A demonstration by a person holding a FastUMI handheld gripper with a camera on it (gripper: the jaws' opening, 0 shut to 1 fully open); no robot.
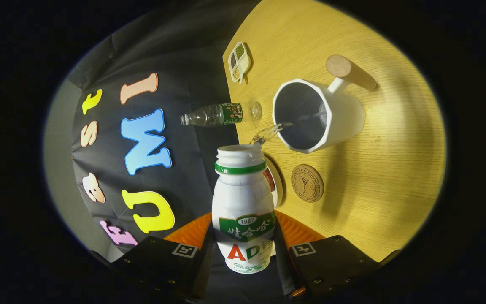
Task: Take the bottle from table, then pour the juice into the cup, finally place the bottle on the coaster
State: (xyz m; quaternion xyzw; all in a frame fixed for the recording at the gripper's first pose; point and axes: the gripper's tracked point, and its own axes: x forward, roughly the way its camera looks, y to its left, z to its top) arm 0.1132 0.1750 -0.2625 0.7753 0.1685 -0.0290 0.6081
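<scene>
A white bottle [243, 202] with a green neck ring and no cap sits between the fingers of my gripper [243, 240], which is shut on its body. The view is rolled sideways, so the bottle is tipped over the wooden table [378, 202]. A thin clear stream [270, 133] runs from the bottle's mouth into the white faceted cup [317, 114], which has a round wooden handle [346, 69]. The cup stands just beyond the bottle's mouth. A round cork coaster [307, 183] lies on the table beside the bottle, between the cup and my fingers.
A clear plastic water bottle [222, 114] with a green label stands near the table's edge, beside the cup. A small divided dish [238, 61] with green and brown contents lies further along that edge. A round white object [274, 181] is partly hidden behind the held bottle.
</scene>
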